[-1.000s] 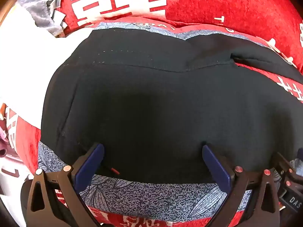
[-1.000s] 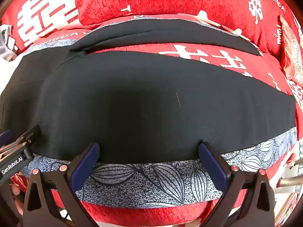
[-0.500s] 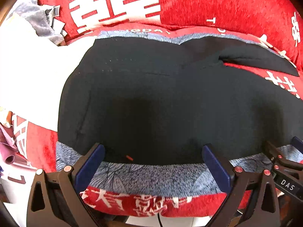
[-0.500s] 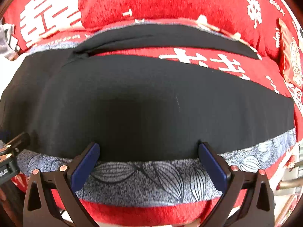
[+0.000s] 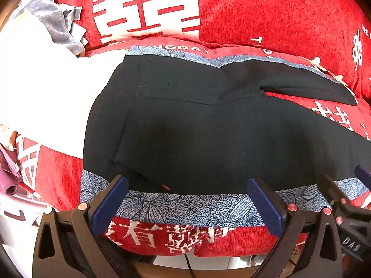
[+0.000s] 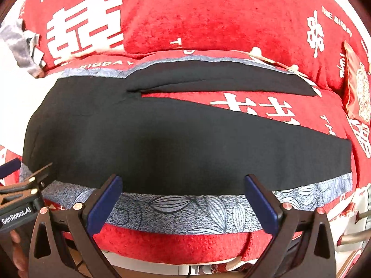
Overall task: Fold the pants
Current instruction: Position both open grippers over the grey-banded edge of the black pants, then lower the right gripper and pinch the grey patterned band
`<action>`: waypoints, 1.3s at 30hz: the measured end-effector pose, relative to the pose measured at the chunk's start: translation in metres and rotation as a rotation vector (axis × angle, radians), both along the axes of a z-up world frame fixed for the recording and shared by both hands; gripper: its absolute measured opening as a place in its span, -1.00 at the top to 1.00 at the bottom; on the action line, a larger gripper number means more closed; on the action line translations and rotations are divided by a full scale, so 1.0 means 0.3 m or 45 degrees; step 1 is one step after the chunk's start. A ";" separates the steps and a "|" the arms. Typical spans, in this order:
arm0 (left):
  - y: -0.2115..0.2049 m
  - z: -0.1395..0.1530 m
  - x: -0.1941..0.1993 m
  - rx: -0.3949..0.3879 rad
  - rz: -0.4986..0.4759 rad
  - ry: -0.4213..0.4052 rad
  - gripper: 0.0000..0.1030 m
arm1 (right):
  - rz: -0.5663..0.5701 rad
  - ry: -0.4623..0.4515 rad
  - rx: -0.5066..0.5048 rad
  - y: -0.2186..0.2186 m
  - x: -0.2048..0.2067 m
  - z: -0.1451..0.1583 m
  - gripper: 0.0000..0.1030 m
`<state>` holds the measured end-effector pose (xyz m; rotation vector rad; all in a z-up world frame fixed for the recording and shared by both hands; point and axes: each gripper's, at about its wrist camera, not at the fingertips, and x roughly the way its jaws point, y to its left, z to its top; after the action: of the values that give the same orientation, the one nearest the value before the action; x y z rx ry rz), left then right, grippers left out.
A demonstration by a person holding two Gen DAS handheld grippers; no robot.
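Note:
Black pants (image 5: pixel 197 125) lie spread flat on a red sofa seat, waistband at the left, the two legs running right with a red gap between them (image 6: pixel 231 97). In the left wrist view my left gripper (image 5: pixel 187 197) is open, hovering just before the near hem by the hip, holding nothing. My right gripper (image 6: pixel 183 194) is likewise open, its blue pads either side of the near leg's edge (image 6: pixel 185 153), not touching cloth. Each gripper shows at the edge of the other's view: the right gripper (image 5: pixel 347 199), the left gripper (image 6: pixel 20 197).
The seat cushion (image 6: pixel 185 210) has a grey-blue leaf-patterned band along its front, red below. A red back cushion (image 5: pixel 255 11) with white characters stands behind. White cloth (image 5: pixel 46 81) and grey fabric (image 5: pixel 55 25) lie at the left; a red pillow (image 6: pixel 357 92) at the right.
Both grippers have drawn back toward the sofa's front edge; the pants' near hem now lies beyond the fingertips and more of the cushion front shows.

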<state>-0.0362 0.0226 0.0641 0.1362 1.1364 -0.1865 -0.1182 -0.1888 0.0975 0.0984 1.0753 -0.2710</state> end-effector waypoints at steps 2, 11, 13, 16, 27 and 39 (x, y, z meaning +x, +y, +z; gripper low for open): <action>0.002 -0.005 0.003 -0.003 -0.005 0.012 -1.00 | 0.005 0.029 0.001 0.009 -0.003 -0.016 -1.00; -0.005 -0.033 0.047 -0.014 -0.002 0.051 -1.00 | 0.036 0.085 -0.016 0.009 0.022 -0.049 -1.00; -0.009 -0.041 0.057 -0.010 0.000 0.058 -1.00 | 0.037 0.089 -0.006 0.006 0.033 -0.054 -1.00; -0.012 -0.048 0.077 -0.002 0.001 0.061 -1.00 | 0.043 0.098 0.002 0.002 0.057 -0.060 -1.00; -0.033 -0.083 0.200 0.006 0.014 0.095 -1.00 | 0.132 0.108 -0.003 0.021 0.195 -0.080 -1.00; -0.050 -0.109 0.466 -0.010 0.063 0.147 -1.00 | 0.225 0.118 -0.024 -0.028 0.457 -0.089 -1.00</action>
<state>0.1036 0.0076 0.0313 0.0908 1.2528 -0.1562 0.0189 -0.1971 0.0706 -0.0264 1.1655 -0.1270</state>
